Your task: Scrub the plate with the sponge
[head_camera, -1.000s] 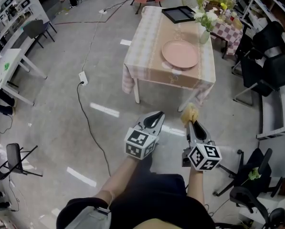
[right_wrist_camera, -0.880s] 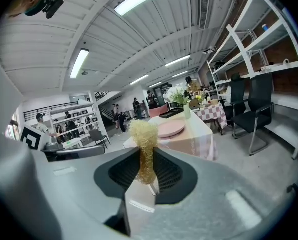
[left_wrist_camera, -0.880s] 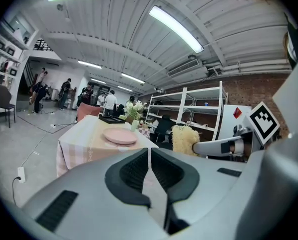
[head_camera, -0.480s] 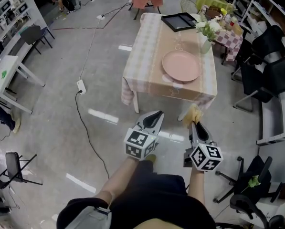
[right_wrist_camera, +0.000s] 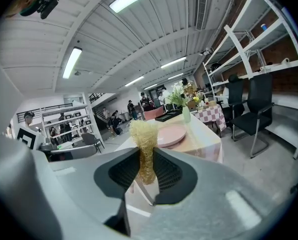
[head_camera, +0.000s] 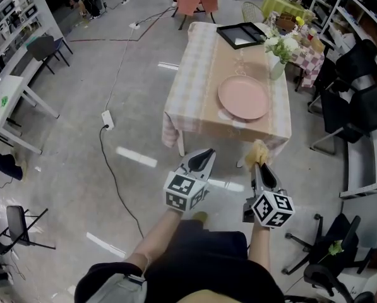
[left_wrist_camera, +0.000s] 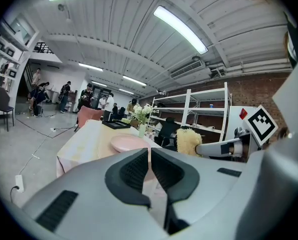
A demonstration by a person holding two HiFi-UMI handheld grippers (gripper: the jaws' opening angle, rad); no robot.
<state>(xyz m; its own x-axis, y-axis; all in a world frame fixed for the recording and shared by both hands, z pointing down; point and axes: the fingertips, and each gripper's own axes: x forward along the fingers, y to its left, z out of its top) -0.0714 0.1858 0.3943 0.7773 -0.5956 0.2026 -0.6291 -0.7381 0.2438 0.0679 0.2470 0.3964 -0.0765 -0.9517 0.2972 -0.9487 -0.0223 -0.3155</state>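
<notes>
Since the earlier frames the table (head_camera: 194, 81) and plate (head_camera: 244, 98) sit lower and larger in the head view. The person has evidently walked closer, while both tools hold the same carrying position.

Nearest: the left gripper (head_camera: 204, 158) has its jaws closed together with nothing between them. Just beside it, at its 3 o'clock, the right gripper (head_camera: 259, 163) has its jaws clamped on the yellow sponge (head_camera: 257, 150), whose tuft stands clear above the tips.

Farther, at 12 o'clock from the right gripper, is the near edge of the table. The pink plate lies flat on the cloth, on the table's right half and well apart from the sponge. A vase of flowers (head_camera: 278, 65) stands at the plate's 1 o'clock. A black tray (head_camera: 242, 35) lies at its 12 o'clock, at the far end.

Assessment: the sponge is secured, but no scrubbing has begun. The remaining approach, contact with the plate and the scrubbing itself are outstanding. Plate soiling cannot be judged at this range.
</notes>
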